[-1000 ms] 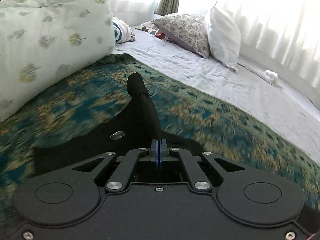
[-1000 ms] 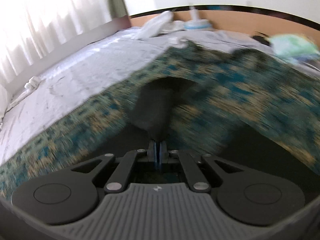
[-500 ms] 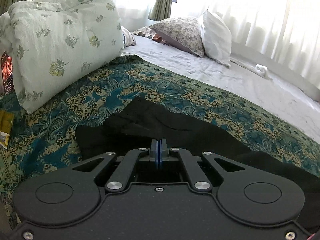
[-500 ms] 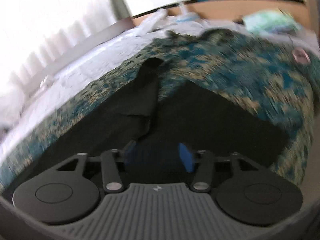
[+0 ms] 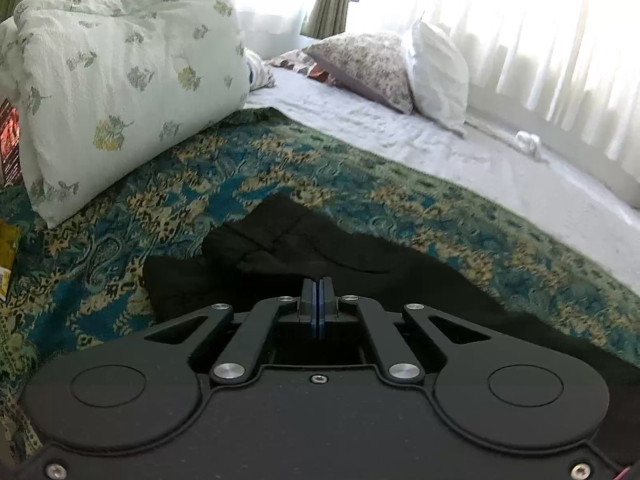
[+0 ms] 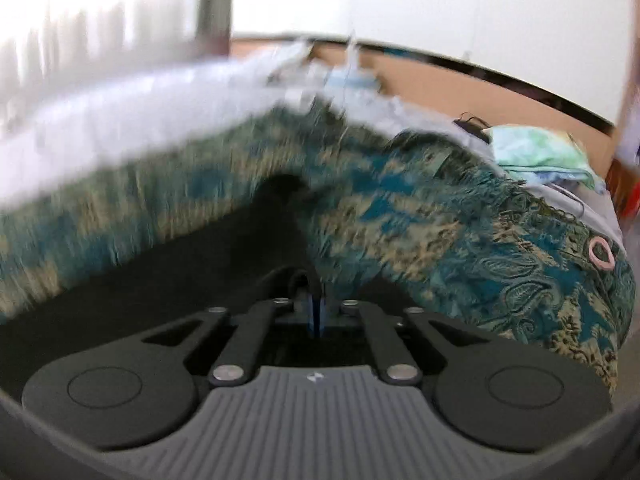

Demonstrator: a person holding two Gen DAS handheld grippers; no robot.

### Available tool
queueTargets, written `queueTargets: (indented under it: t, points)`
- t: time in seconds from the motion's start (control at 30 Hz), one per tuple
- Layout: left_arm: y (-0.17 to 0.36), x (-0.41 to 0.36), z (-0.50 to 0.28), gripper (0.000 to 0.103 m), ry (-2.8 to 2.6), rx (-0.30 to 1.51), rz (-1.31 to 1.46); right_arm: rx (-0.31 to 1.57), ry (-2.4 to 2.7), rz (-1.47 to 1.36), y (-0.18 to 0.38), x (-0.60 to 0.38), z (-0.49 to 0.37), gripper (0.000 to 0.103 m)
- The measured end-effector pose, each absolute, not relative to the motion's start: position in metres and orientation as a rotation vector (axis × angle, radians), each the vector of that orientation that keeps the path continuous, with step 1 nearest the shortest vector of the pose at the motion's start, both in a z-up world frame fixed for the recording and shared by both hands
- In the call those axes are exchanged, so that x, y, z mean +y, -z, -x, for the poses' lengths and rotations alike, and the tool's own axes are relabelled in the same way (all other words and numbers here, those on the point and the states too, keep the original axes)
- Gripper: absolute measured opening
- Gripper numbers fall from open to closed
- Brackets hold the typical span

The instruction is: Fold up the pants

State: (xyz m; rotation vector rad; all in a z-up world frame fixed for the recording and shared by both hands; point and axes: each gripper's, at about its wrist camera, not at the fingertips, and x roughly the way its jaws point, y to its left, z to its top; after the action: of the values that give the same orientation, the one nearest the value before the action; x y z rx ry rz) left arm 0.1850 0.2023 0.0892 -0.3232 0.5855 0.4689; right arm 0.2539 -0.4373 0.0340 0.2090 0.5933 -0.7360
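Right now the pants (image 5: pixel 400 272) lie as a black heap on the patterned bedspread (image 5: pixel 200 184), filling the lower middle of the left wrist view and running off toward its lower right edge. In my judgement they are spread there because that flat stretch, clear of the flowered pillow (image 5: pixel 120 72) at the upper left, gives room to lay one half over the other.

My left gripper (image 5: pixel 317 304) sits at the bottom centre of its view with the blue pads pressed flat together. I see no cloth between them; the fabric lies just beyond and beneath the tips. I read it as parked over the heap, not gripping.

My right gripper (image 6: pixel 316 308) has just been closing and its pads now meet. The right wrist view is smeared, but a dark strip of cloth rises from the fingertips toward the middle of the frame, so I take it that a fold of the pants is pinched there. The rest of the black cloth fills the lower left of that view. A pinch at an edge like that suits carrying one part of the pants across the rest.

The heap looks rumpled, with ridges at its upper left, so the fold is not yet finished.
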Motion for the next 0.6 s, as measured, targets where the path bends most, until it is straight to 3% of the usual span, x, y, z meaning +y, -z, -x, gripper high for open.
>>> queueTargets:
  t: [0.17, 0.43, 0.6]
  points:
    - [-0.096, 0.207, -0.153, 0.002, -0.462, 0.562, 0.328, 0.495, 0.696, -0.290, -0.054, -0.444, -0.172, 0.005]
    - [-0.060, 0.216, -0.119, 0.002, -0.473, 0.664, 0.304, 0.638, 0.730, -0.389, 0.000, -0.458, -0.106, 0.005]
    - [-0.045, 0.216, -0.111, 0.002, -0.483, 0.682, 0.286, 0.606, 0.743, -0.317, -0.006, -0.444, -0.091, 0.006]
